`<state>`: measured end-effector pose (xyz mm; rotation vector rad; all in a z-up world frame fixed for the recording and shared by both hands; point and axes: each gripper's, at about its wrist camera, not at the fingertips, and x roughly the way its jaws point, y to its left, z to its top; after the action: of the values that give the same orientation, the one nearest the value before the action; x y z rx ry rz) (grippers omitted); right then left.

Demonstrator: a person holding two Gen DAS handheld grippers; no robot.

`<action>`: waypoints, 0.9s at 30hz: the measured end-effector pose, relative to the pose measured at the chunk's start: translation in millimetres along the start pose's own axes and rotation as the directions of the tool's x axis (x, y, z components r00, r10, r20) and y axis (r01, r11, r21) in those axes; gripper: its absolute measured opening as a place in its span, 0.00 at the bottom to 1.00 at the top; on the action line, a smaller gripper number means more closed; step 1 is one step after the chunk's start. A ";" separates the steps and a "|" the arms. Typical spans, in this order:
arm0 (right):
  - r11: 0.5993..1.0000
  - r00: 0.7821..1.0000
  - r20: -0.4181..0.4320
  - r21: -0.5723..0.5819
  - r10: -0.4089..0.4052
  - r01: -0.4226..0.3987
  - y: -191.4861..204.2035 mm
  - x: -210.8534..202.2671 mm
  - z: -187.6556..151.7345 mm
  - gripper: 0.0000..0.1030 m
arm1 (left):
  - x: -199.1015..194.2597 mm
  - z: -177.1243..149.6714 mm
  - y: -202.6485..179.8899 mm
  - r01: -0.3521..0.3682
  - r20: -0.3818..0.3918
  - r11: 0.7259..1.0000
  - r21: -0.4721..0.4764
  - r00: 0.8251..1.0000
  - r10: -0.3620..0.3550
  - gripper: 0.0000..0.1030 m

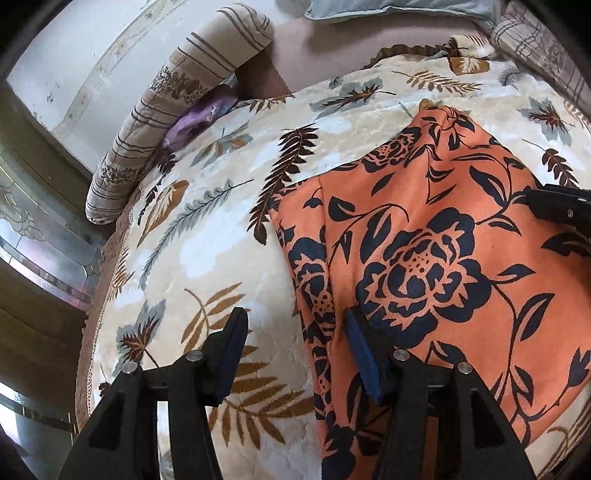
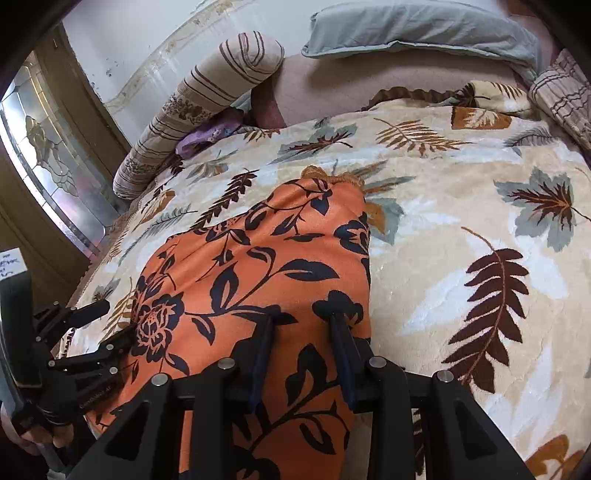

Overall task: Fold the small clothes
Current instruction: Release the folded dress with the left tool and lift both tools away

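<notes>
An orange garment (image 1: pixel 424 229) (image 2: pixel 258 266) with a dark floral print lies flat on a cream leaf-patterned blanket (image 1: pixel 207 229) (image 2: pixel 461 221). Its gathered waistband (image 2: pixel 332 180) points away from me. My left gripper (image 1: pixel 295 326) (image 2: pixel 118 319) is open at the garment's left edge: one finger stands over the blanket, the other over the cloth. My right gripper (image 2: pixel 301 321) stands low over the garment's right part, its jaws apart with flat cloth showing between them. In the left wrist view, one black part of the right gripper (image 1: pixel 554 205) shows at the right edge.
A striped bolster (image 1: pixel 177 107) (image 2: pixel 199 110) lies along the wall at the far left, with a purple cloth (image 1: pixel 195 118) (image 2: pixel 207 136) tucked beside it. A grey-blue pillow (image 2: pixel 424 29) and a checked cushion (image 2: pixel 565 96) lie at the back. A glazed door (image 2: pixel 48 155) stands left of the bed.
</notes>
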<state>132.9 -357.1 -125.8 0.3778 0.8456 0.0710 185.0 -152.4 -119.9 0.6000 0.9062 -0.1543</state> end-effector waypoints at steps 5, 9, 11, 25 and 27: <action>0.998 1.000 0.017 0.049 0.025 -0.025 1.2 -16.0 3.9 0.36 | -15.4 -0.8 7.9 -0.006 0.019 1.000 -0.029 1.000 0.007 0.55; 0.999 0.993 0.113 -0.006 -0.035 0.036 15.5 -44.0 2.2 0.36 | -32.4 -3.6 16.6 -0.021 0.046 0.998 -0.057 0.999 0.024 0.57; 0.996 0.984 0.168 -0.049 -0.059 0.068 27.4 -58.9 -1.1 0.36 | -44.7 -5.3 21.9 -0.029 0.064 0.997 -0.074 0.997 0.033 0.60; 0.993 0.936 0.336 -0.019 -0.104 0.117 61.6 -133.0 -42.7 0.59 | -132.8 -21.0 69.6 0.014 0.280 0.972 -0.235 0.958 0.054 0.85; 0.992 0.929 0.352 -0.012 -0.113 0.125 66.0 -143.1 -48.3 0.59 | -140.8 -22.4 74.5 0.019 0.299 0.967 -0.255 0.952 0.061 0.85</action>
<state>7.7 -311.2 -28.9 0.2941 0.5106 -0.0931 110.0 -95.5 10.5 0.3329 0.6064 -0.1046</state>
